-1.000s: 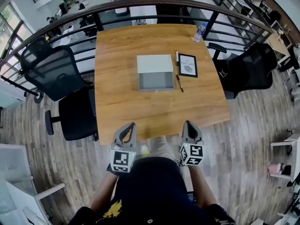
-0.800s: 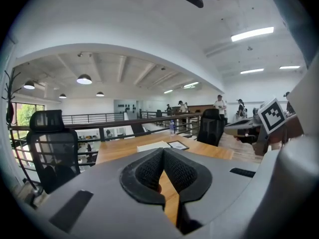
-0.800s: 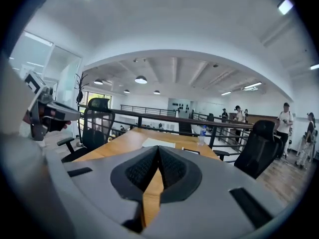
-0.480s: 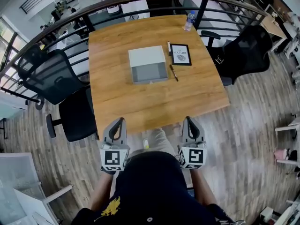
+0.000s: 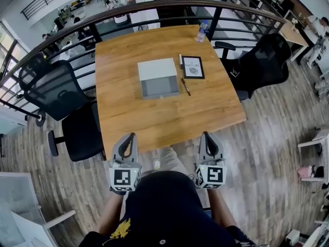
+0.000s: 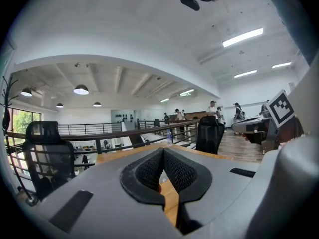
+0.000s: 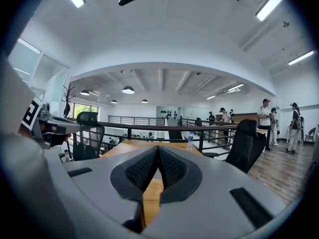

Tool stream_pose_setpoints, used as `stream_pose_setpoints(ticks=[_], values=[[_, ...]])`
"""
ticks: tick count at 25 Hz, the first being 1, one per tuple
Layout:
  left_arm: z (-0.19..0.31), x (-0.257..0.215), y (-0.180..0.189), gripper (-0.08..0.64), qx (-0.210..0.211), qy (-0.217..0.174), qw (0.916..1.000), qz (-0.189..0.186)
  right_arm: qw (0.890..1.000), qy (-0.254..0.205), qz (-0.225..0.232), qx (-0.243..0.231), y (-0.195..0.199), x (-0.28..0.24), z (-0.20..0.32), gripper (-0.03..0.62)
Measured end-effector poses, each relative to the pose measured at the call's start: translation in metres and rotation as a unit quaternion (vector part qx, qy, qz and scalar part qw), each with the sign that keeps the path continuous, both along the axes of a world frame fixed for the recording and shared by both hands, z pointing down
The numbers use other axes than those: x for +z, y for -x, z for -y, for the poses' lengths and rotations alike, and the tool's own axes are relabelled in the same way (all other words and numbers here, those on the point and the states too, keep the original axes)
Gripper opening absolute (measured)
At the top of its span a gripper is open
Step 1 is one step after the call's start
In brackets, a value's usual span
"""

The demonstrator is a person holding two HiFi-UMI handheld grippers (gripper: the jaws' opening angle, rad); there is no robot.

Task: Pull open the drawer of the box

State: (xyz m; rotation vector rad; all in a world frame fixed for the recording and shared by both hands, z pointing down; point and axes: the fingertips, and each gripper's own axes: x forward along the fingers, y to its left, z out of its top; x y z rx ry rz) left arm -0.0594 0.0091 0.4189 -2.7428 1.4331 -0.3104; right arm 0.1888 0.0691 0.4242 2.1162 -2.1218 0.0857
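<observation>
Left gripper (image 5: 130,136) edged outward; right gripper (image 5: 206,134) alongside; both jaws together.

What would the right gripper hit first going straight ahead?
Likely nothing on the table: the right gripper points level above it, so the far railing seems first; depth unclear.

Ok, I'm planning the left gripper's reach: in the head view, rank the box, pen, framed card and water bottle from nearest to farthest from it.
From the left gripper:
1. box, ahead and slightly to the right.
2. pen, just right of the box.
3. framed card, beyond the pen.
4. water bottle, farthest back, toward the right.
</observation>
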Motion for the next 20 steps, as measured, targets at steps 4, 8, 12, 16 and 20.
stream_pose_setpoints(ticks=[4, 8, 12, 16, 20], values=[[-0.003, 0.001, 0.003, 0.014, -0.002, 0.004, 0.9999, -0.015, 1.000, 0.002, 0.006, -0.010, 0.008, 0.001, 0.006, -0.006], [-0.007, 0.006, 0.007, 0.014, -0.005, 0.008, 0.9998, -0.018, 1.000, 0.004, 0.003, -0.029, 0.021, 0.000, 0.010, -0.006], [-0.009, 0.011, 0.007, 0.014, -0.004, 0.011, 0.9999, -0.005, 0.999, 0.008, 0.004, -0.035, 0.024, 0.001, 0.011, -0.006], [-0.014, 0.015, 0.010, 0.014, -0.003, 0.016, 0.9999, -0.005, 0.999, 0.013, 0.003, -0.036, 0.029, 0.003, 0.008, -0.006], [-0.012, 0.017, 0.010, 0.014, -0.004, 0.015, 0.9999, -0.003, 0.999, 0.012, -0.002, -0.043, 0.032, 0.001, 0.010, -0.006]])
